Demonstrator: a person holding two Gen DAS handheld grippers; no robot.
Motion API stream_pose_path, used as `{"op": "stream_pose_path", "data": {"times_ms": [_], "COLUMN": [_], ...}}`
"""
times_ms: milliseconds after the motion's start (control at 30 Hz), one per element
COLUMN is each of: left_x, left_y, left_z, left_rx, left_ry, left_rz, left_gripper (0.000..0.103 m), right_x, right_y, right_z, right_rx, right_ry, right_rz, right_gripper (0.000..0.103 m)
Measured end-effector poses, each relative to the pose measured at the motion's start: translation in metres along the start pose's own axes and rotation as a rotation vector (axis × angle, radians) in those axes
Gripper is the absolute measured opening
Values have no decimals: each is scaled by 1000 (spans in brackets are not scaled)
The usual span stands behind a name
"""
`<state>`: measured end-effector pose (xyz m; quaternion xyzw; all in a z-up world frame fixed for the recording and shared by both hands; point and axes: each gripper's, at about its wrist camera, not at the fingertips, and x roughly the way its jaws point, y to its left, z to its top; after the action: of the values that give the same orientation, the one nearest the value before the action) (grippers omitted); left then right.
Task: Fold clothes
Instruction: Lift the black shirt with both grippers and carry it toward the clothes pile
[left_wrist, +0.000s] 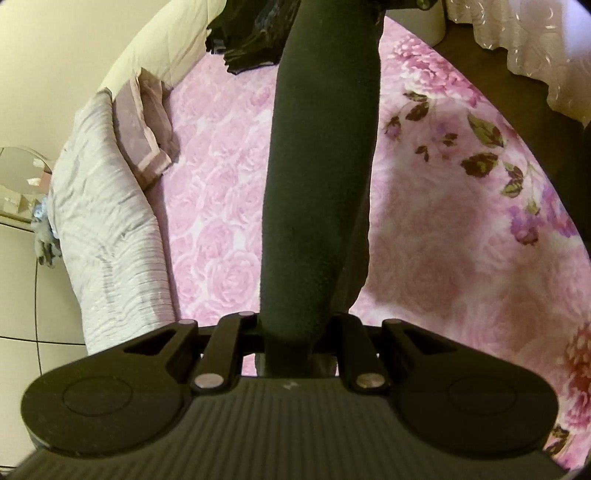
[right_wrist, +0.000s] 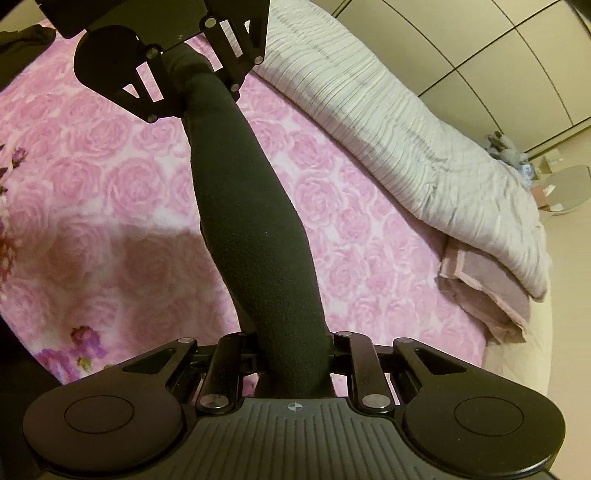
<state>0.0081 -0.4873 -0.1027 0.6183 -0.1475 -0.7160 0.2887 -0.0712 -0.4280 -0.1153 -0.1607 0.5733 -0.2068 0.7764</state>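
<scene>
Both grippers matt black: left gripper (left_wrist: 288, 354), right gripper (right_wrist: 291, 363); ribbed housings, silver pivot screws, apparently a crosshair mark.

The fingertips of the left claw (left_wrist: 288, 354) are covered by the stretched black fleece garment (left_wrist: 321, 177), and those of the right claw (right_wrist: 295, 369) likewise. The garment's far end is cut off at the picture's top edge in the left wrist view. A crumpled dark cloth (left_wrist: 240, 40) near the bed's far edge cannot be identified.
</scene>
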Motion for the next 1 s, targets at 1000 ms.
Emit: {"op": "stream_pose_path", "data": {"times_ms": [1000], "left_x": [51], "left_y": [-11], "left_z": [239], "left_rx": [99], "left_ry": [-51], "left_rz": [-43], "left_gripper": [12], "right_x": [-27], "right_y": [-90], "right_z": [-216], "right_rx": [118], "right_ry": [60], "right_rz": [-15], "right_gripper": [18]}}
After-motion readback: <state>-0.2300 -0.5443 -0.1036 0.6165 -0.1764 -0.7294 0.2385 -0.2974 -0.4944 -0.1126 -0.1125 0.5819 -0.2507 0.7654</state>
